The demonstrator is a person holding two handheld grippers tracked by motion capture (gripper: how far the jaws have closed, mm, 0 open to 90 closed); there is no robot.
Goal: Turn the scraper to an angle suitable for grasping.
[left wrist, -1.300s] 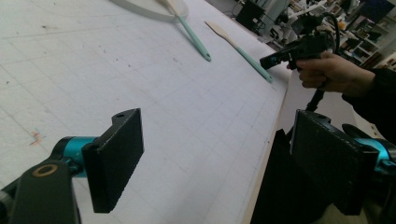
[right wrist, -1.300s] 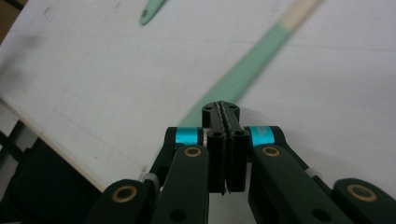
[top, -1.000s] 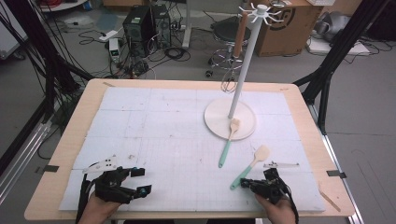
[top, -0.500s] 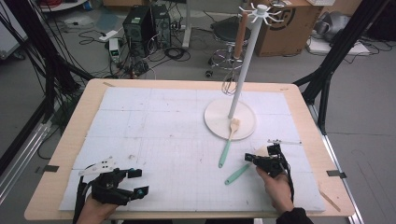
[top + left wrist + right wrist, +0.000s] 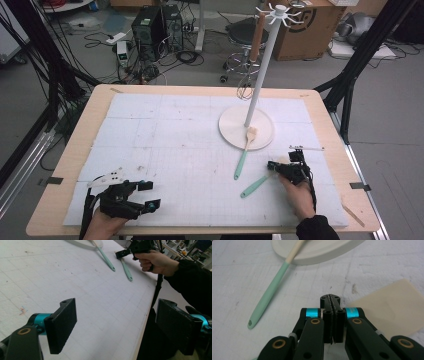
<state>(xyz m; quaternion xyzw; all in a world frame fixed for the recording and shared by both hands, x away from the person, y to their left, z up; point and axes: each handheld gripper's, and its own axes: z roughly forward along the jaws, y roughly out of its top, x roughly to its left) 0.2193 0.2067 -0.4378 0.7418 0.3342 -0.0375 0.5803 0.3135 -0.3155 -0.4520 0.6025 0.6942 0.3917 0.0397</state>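
A white rack stands on a round base (image 5: 227, 131) with a tall pole (image 5: 262, 70). A mint-handled brush (image 5: 242, 160) leans its head on that base; I also see its handle (image 5: 268, 296) in the right gripper view. A second mint-handled spatula (image 5: 254, 186) lies to its right, and its cream blade (image 5: 394, 307) sits just beside my right gripper (image 5: 331, 300). The right gripper (image 5: 272, 165) is shut with nothing between its jaws and hovers low over that blade. Near the table's front left, my left gripper (image 5: 151, 194) rests wide open and empty, pads (image 5: 62, 325) far apart.
A white gridded mat (image 5: 165, 140) covers the wooden table (image 5: 75, 150). In the left gripper view the person's hand holding the right gripper (image 5: 125, 253) is at the top right, by the table's front edge. Computers, cables and a box sit on the floor beyond.
The right hand has moved away from the front edge to the spatula's blade end. The spatula's handle end has shifted slightly left. The left gripper has stayed put.
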